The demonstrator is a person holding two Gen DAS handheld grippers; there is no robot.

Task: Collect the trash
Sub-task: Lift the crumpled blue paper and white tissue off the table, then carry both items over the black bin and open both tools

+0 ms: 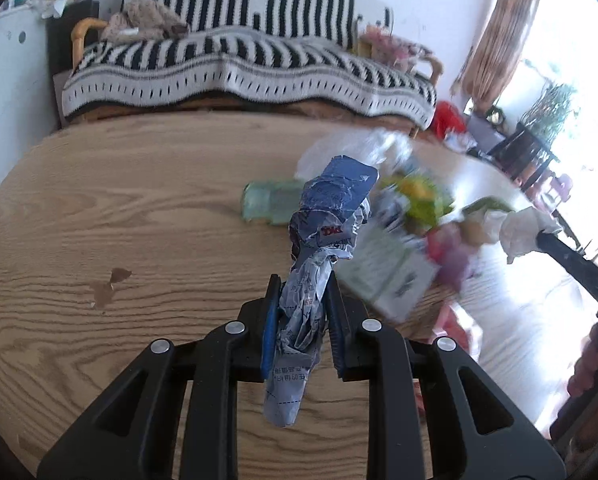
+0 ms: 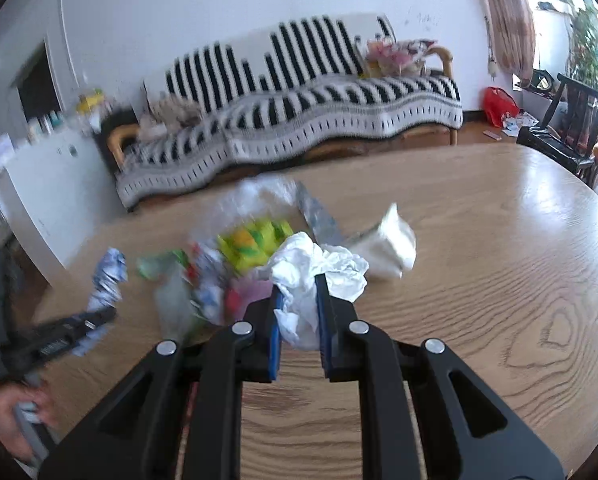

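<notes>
My left gripper (image 1: pixel 302 286) is shut on a crumpled blue-and-white printed wrapper (image 1: pixel 327 216) and holds it above the wooden table (image 1: pixel 119 208). My right gripper (image 2: pixel 301 286) is shut on a crumpled white tissue (image 2: pixel 319 264). In the right wrist view the left gripper (image 2: pixel 99 316) shows at the left with its wrapper (image 2: pixel 109 276). In the left wrist view the right gripper's tissue (image 1: pixel 519 232) shows at the right. A blurred trash pile lies between them: a clear plastic bottle (image 1: pixel 269 202), a yellow-green packet (image 2: pixel 255 244), a green-white carton (image 1: pixel 387 276) and a clear bag (image 2: pixel 255 196).
A white crumpled bag (image 2: pixel 391 248) lies on the table just beyond the tissue. A sofa with a black-and-white striped cover (image 2: pixel 299 120) stands behind the table. A white cabinet (image 2: pixel 51 184) is at the left, dark chairs (image 2: pixel 571 128) at the right.
</notes>
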